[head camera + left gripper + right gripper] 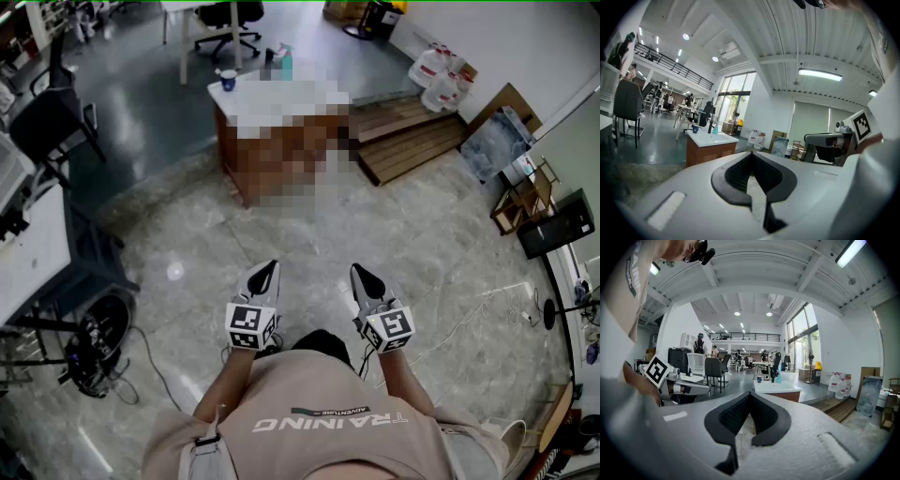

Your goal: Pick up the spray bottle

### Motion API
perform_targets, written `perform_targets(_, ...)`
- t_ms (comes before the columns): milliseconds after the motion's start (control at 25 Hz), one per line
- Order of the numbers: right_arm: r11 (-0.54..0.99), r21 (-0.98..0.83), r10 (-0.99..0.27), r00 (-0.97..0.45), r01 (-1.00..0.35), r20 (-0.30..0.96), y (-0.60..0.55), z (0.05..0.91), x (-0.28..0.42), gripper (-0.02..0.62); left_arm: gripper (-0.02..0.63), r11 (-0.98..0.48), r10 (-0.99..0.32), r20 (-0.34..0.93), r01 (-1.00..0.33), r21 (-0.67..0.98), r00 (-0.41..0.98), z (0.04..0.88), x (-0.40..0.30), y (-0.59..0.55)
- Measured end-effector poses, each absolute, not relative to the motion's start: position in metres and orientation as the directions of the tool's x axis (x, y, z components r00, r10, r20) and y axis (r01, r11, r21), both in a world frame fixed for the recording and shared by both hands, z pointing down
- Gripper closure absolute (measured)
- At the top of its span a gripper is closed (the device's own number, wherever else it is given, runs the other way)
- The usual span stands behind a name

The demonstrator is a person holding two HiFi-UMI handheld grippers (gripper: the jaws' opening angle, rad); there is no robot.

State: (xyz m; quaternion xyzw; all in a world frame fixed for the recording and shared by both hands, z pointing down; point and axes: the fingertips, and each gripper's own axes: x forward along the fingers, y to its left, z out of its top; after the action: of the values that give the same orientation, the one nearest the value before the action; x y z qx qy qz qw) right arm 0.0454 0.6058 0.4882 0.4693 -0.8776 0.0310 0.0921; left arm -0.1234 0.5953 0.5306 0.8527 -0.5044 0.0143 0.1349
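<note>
The left gripper (265, 275) and right gripper (366, 278) hang side by side, jaws closed on nothing. The spray bottle (286, 63) stands well apart on a cabinet (236, 157).

The shirt (328, 417) bears the word "TRAINING" in large light letters, upside down in the head view. A small dark strip beside it reads "ADVENTURE"; its remaining print is too small to read. The left gripper (270, 267) and right gripper (360, 271) each carry black-and-white square code markers, without letters.
</note>
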Motion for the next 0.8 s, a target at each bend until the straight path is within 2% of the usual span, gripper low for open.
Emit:
perform_targets(480,0.531,-0.023,-0.827,-0.524,-0.847,0.204,0.553,0.508,0.072,0.594,0.591,-0.482,-0.818,0.236,-0.849,0.217,0.524,0.550,-0.095,0.538)
perform_targets(800,0.566,0.014,-0.815,-0.557,-0.824,0.156,0.462,0.491,0.099,0.594,0.591,-0.505,-0.813,0.236,-0.846,0.169,0.532,0.518,-0.057,0.450)
